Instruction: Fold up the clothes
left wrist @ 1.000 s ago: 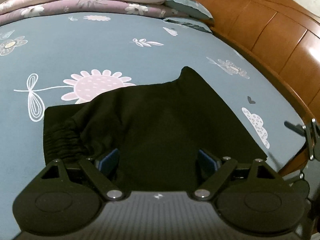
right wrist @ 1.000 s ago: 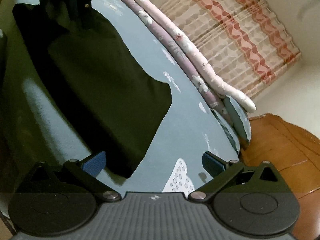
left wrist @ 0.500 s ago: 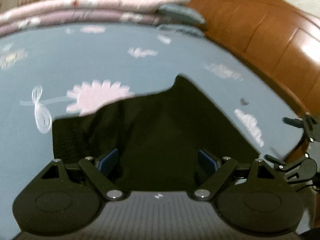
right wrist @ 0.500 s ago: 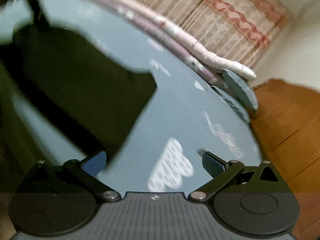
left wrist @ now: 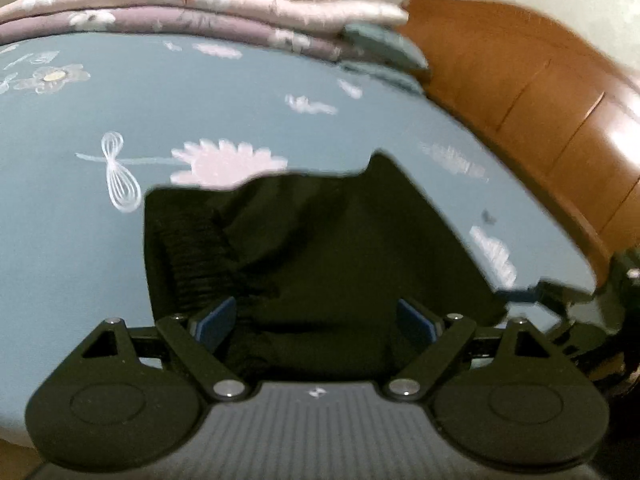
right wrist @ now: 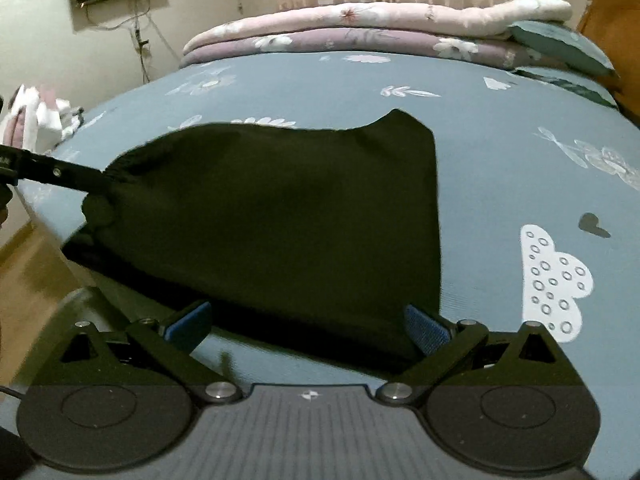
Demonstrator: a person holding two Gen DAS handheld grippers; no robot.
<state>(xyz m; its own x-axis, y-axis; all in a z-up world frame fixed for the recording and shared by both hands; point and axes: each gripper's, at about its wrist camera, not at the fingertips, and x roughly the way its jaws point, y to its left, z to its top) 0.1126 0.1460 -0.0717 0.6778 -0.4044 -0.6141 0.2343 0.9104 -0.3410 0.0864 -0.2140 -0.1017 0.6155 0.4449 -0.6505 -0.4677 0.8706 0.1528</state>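
Note:
A black garment [left wrist: 320, 240] with an elastic waistband lies folded flat on the blue flower-print bedsheet [left wrist: 200, 112]. My left gripper [left wrist: 316, 314] hovers over its near edge, jaws wide open, and the blue pads [left wrist: 218, 316] press on nothing. In the right wrist view the garment [right wrist: 280, 216] fills the middle. My right gripper [right wrist: 308, 320] stands open above its near hem with the cloth below the fingers. The left gripper [right wrist: 56, 172] reaches in from the left at the waistband end. The right gripper [left wrist: 560, 300] shows blurred at the left view's right edge.
Folded pink and mauve quilts [right wrist: 360, 28] and teal pillows [right wrist: 560, 44] lie along the bed's far side. A wooden headboard [left wrist: 540, 112] runs on the right. A pile of pale clothes [right wrist: 36, 116] sits off the left corner, above the wood floor [right wrist: 28, 280].
The right wrist view has rolled from steeply tilted to level and now faces the garment's near hem. The left gripper has drawn back a little. Both stay open.

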